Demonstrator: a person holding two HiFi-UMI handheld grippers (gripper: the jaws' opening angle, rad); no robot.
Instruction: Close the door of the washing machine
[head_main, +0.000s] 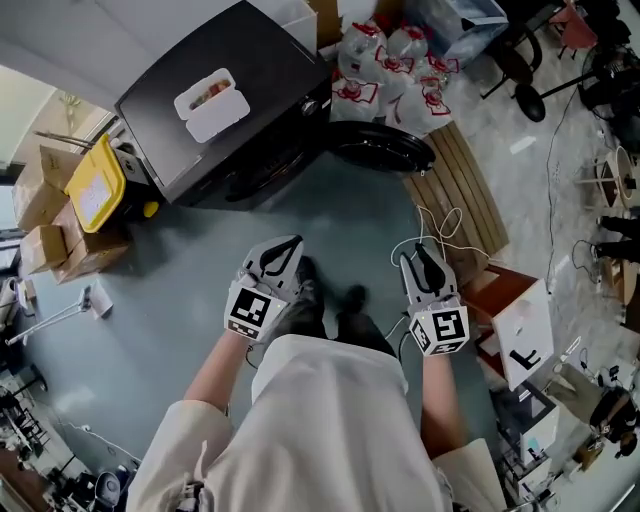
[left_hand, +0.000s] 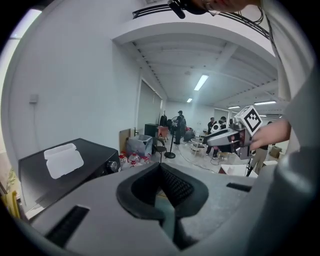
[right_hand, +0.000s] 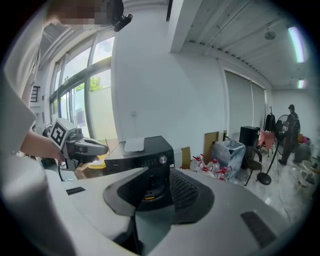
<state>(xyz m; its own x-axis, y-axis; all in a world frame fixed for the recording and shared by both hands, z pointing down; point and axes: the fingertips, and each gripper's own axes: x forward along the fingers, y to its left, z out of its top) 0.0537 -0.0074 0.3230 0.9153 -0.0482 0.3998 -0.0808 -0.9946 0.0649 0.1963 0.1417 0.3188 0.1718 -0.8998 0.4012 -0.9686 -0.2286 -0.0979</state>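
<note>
The black washing machine (head_main: 230, 110) stands at the top left of the head view, with a white lidded box (head_main: 212, 103) on top. Its round door (head_main: 380, 148) hangs swung open to the right. A person holds both grippers low over the grey floor, well short of the machine. The left gripper (head_main: 272, 268) and the right gripper (head_main: 425, 268) are both open, with nothing between their jaws. Past the right gripper (right_hand: 159, 172), the machine (right_hand: 142, 157) shows its dark drum opening. In the left gripper view, the left gripper (left_hand: 161, 167) has the machine (left_hand: 65, 170) off to its left.
Water jugs with red labels (head_main: 400, 70) crowd beside the open door. A slatted wooden board (head_main: 460, 185) and a white cable (head_main: 440, 225) lie on the right. A yellow container (head_main: 95, 185) and cardboard boxes (head_main: 60, 250) sit left of the machine. People (left_hand: 180, 125) stand far off.
</note>
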